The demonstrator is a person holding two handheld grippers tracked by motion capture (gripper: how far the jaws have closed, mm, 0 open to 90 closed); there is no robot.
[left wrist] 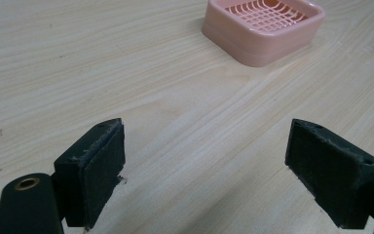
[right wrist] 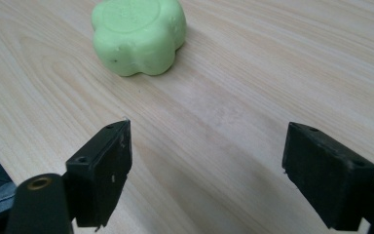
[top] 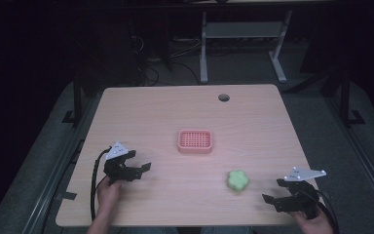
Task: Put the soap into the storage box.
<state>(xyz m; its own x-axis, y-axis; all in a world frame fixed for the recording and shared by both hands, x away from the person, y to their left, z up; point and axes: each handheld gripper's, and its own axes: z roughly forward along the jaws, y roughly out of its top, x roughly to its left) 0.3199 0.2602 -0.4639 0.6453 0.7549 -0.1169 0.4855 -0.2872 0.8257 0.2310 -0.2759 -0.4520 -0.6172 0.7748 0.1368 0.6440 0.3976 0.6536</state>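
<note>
Soap (top: 237, 180) lies flat on the surface (top: 175, 117), a green flower-shaped bar near the front right, well apart from the pink dish (top: 195, 141) at the centre; the likely step is the first reach, to grasp the soap for transfer to the dish. Right hand-held gripper (top: 271, 200) is near the soap, to its right, jaws spread wide and holding nothing; in the right gripper view the soap (right wrist: 139, 36) sits ahead and left of the line between the jaws, so swing the jaws left until the bar is centred before advancing; keep the jaws fully spread during approach, lower until the pads (right wrist: 104, 170) just skim the surface, then close across two opposite lobes rather than on a hollow between lobes, since the bar may slip or rotate otherwise; grip firmly but without crushing, as the material looks smooth and may be slick. Left hand-held gripper (top: 141, 168) rests at the front left, jaws likewise wide apart and empty; in the left gripper view the dish (left wrist: 263, 29) lies ahead and to the right; hold this one ready to steady the dish if it slides during placement.
</note>
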